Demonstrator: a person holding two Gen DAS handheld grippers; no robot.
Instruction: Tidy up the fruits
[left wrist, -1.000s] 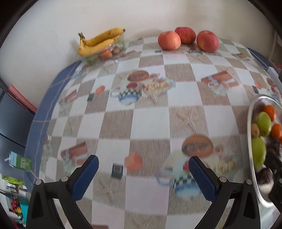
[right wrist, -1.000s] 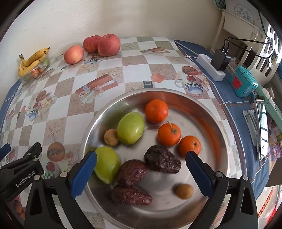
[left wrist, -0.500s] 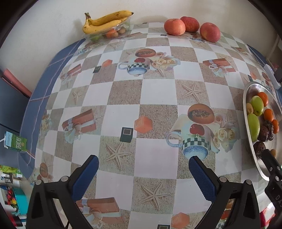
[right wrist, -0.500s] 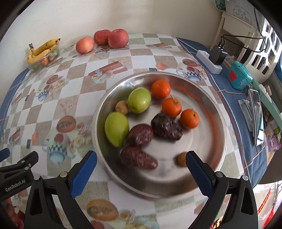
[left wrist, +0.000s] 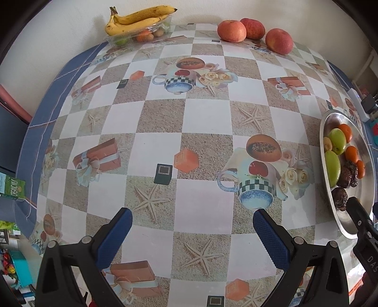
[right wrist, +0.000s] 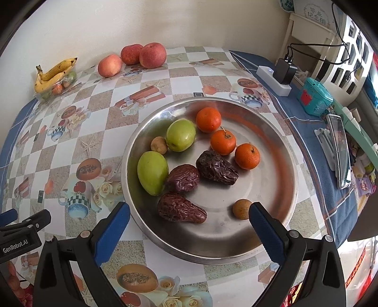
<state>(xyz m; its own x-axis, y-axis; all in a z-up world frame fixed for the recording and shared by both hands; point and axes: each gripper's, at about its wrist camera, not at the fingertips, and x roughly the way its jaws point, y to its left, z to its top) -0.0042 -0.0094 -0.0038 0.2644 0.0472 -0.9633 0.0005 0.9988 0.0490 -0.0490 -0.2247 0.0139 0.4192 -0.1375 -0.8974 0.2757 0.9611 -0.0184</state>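
Note:
A round steel plate [right wrist: 278,189] holds three oranges [right wrist: 223,142], two green fruits [right wrist: 180,134], three dark wrinkled dates [right wrist: 180,207] and two small brown fruits [right wrist: 242,209]. My right gripper [right wrist: 189,212] is open and empty above the plate's near rim. My left gripper [left wrist: 192,219] is open and empty over the bare tablecloth, left of the plate [left wrist: 342,224]. Three red apples [left wrist: 254,34] and a banana bunch [left wrist: 137,21] on a clear tray lie by the far wall.
The table has a checked patterned cloth [left wrist: 200,122] with a blue border. A power strip with charger [right wrist: 278,75], a teal box [right wrist: 315,96] and a phone [right wrist: 340,151] lie on the right edge. A green milk carton [left wrist: 13,186] stands off the left side.
Both grippers have pulled back and risen; more of the table shows, and the plate and fruits sit farther away in view. Nothing was grasped.

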